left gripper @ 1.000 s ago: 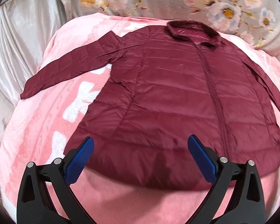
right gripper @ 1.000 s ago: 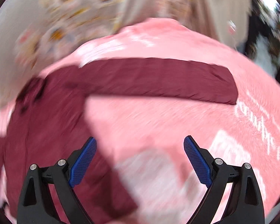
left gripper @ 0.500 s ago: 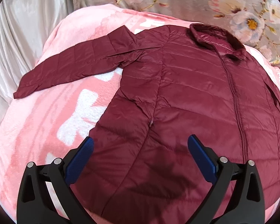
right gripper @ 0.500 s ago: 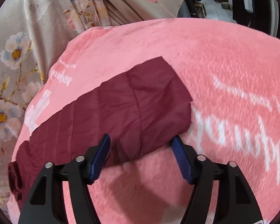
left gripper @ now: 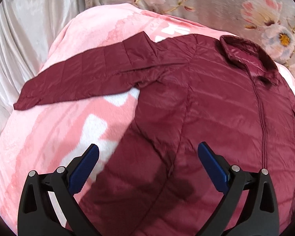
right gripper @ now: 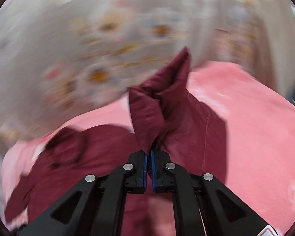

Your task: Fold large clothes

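Observation:
A maroon quilted jacket (left gripper: 206, 108) lies front up on a pink blanket (left gripper: 49, 127), collar (left gripper: 247, 53) at the far right. Its left sleeve (left gripper: 84, 72) stretches out flat to the left. My left gripper (left gripper: 147, 157) is open and empty, hovering over the jacket's lower left side. My right gripper (right gripper: 149, 153) is shut on the cuff of the other sleeve (right gripper: 167, 106) and holds it lifted off the blanket (right gripper: 255, 118), with the jacket body (right gripper: 88, 157) below left. The right wrist view is blurred by motion.
A floral curtain (left gripper: 226, 4) hangs behind the bed, also in the right wrist view (right gripper: 108, 39). A plain pale drape (left gripper: 19, 39) hangs at the left. The blanket edge falls away at the left.
My right gripper closed on the sleeve cuff and lifted it, swinging toward the jacket body. My left gripper moved forward and left over the jacket, still open.

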Demonstrator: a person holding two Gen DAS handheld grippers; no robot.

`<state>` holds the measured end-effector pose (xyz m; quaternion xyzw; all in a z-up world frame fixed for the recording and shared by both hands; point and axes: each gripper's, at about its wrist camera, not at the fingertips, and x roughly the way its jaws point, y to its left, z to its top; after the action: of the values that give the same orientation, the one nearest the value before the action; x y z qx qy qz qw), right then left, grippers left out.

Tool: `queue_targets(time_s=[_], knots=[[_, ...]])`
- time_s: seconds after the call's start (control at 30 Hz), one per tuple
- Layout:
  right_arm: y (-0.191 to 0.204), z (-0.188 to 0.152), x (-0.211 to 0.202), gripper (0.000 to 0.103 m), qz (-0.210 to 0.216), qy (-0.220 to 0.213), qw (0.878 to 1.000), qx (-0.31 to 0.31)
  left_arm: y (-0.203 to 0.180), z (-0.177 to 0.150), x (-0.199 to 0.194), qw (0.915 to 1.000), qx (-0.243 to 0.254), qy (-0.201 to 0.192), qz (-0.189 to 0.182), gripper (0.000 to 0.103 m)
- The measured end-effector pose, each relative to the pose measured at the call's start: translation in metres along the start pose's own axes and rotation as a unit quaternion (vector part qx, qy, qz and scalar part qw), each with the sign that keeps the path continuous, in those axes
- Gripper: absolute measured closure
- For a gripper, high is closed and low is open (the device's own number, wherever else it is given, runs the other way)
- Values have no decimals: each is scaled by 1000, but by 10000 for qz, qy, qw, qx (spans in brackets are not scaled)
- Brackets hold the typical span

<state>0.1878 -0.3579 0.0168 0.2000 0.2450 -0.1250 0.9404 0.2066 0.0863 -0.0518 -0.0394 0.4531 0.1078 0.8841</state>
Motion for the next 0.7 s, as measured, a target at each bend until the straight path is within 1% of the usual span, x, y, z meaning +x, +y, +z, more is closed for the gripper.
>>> queue_targets(time_s=[0.03, 0.07, 0.13, 0.17, 0.23, 0.3, 0.33, 0.4, 0.43, 0.47, 0.5, 0.53, 0.57, 0.63, 0.67, 0.7], knots=[[24, -1, 6, 99, 252, 64, 9994, -228, 0, 2, 1, 10000, -8, -13, 30, 5], [59, -6, 15, 99, 619, 188, 9965, -522, 2, 6, 3, 10000, -50, -15, 72, 5], [109, -20, 32, 99, 1180, 453, 9881, -881, 6, 11, 8, 9998, -155, 11, 89, 5], [138, -32, 44, 99, 1505, 671, 9803, -1090, 9, 14, 11, 9997, -214, 34, 95, 5], [168, -51, 53, 99, 1809, 936, 9698, -1339, 15, 18, 18, 9994, -321, 82, 112, 5], [200, -78, 68, 97, 2196, 1329, 9524, -1644, 19, 20, 23, 9990, -402, 132, 105, 5], [212, -90, 70, 92, 2351, 1470, 9450, -1736, 21, 22, 25, 9989, -439, 166, 75, 5], [235, -123, 69, 85, 2786, 1792, 9212, -2039, 21, 25, 28, 9985, -496, 214, -39, 5], [244, -137, 66, 73, 2958, 1893, 9075, -2305, 21, 27, 29, 9982, -524, 242, -164, 5], [249, -147, 59, 60, 2993, 1849, 9027, -2475, 21, 28, 29, 9977, -547, 260, -298, 5], [249, -151, 50, 55, 2995, 1700, 9021, -2600, 19, 30, 28, 9966, -580, 274, -515, 5], [248, -151, 42, 46, 2978, 1537, 9049, -2622, 17, 32, 28, 9950, -621, 287, -730, 5], [239, -145, 33, 43, 2903, 1316, 9131, -2544, 15, 34, 27, 9935, -649, 291, -886, 5], [213, -129, 25, 43, 2716, 1152, 9303, -2179, 6, 40, 28, 9884, -701, 357, -1300, 5], [184, -116, 23, 43, 2570, 1125, 9435, -1765, 0, 42, 31, 9857, -710, 418, -1468, 5], [167, -108, 26, 43, 2439, 1113, 9520, -1480, -6, 44, 34, 9834, -716, 472, -1596, 5]])
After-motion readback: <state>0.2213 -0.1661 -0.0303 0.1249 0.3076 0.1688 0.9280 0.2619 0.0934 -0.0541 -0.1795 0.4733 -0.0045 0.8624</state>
